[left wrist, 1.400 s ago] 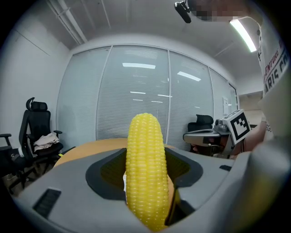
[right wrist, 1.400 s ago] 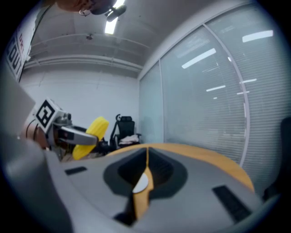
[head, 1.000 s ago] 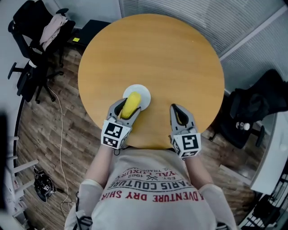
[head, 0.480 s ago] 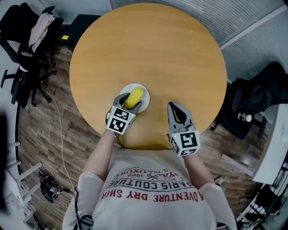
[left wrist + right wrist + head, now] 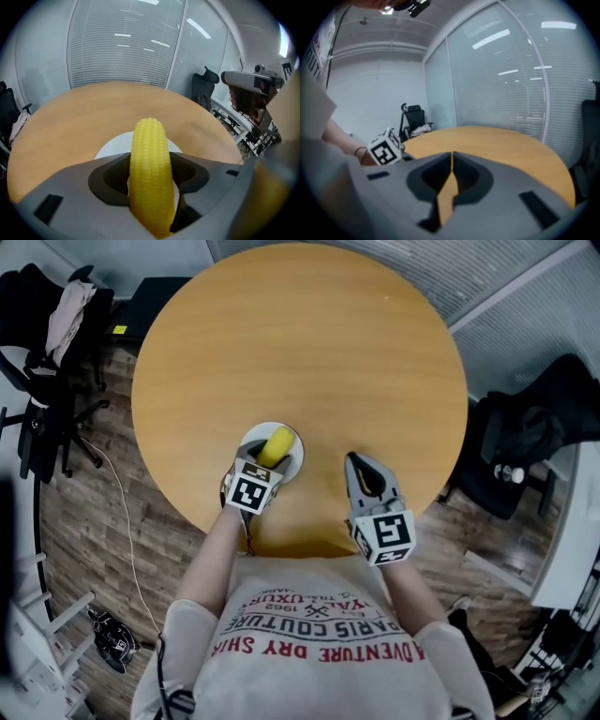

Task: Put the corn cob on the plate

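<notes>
Yellow corn cob (image 5: 149,154), clamped in left gripper (image 5: 262,465) jaws, hangs over the plate (image 5: 110,146) for release; right gripper (image 5: 451,174) jaws together, idle.

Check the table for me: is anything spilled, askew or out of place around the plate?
Nothing stands out. The left gripper grips the corn cob between its jaws, over the white plate on the round table. The right gripper is shut and empty beside it. No spill or damage shows.
</notes>
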The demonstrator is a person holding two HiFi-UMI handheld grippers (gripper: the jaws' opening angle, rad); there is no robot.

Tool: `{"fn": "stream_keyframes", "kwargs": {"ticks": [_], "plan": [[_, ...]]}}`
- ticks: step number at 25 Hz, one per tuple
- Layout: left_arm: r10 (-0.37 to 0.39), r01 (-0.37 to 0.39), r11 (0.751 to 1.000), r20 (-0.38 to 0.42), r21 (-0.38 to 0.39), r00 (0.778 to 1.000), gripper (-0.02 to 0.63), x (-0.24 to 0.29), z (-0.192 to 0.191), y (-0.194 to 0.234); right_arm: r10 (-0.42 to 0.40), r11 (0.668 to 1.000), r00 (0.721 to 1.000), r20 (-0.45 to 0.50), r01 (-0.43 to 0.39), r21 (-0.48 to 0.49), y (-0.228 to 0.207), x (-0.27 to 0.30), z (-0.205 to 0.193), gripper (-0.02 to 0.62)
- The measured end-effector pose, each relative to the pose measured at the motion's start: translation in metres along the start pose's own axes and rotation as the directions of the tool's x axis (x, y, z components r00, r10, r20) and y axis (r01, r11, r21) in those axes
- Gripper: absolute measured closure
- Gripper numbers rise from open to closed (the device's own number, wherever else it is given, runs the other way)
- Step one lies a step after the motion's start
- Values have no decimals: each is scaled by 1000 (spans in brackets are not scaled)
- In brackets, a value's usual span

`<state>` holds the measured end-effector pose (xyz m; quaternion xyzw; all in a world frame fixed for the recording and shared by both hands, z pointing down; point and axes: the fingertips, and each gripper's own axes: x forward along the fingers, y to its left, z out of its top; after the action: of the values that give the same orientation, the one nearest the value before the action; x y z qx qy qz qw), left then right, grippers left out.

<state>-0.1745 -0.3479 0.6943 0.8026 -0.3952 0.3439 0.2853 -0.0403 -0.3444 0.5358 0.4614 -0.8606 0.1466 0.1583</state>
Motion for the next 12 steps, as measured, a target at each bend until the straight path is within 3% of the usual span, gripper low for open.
{"fn": "stream_keyframes", "kwargs": {"ticks": [12], "plan": [[44,-44,999,-8,23,999,324,11,4,3,-38,998,999,-29,40,56,-18,-4,-11,565]]}}
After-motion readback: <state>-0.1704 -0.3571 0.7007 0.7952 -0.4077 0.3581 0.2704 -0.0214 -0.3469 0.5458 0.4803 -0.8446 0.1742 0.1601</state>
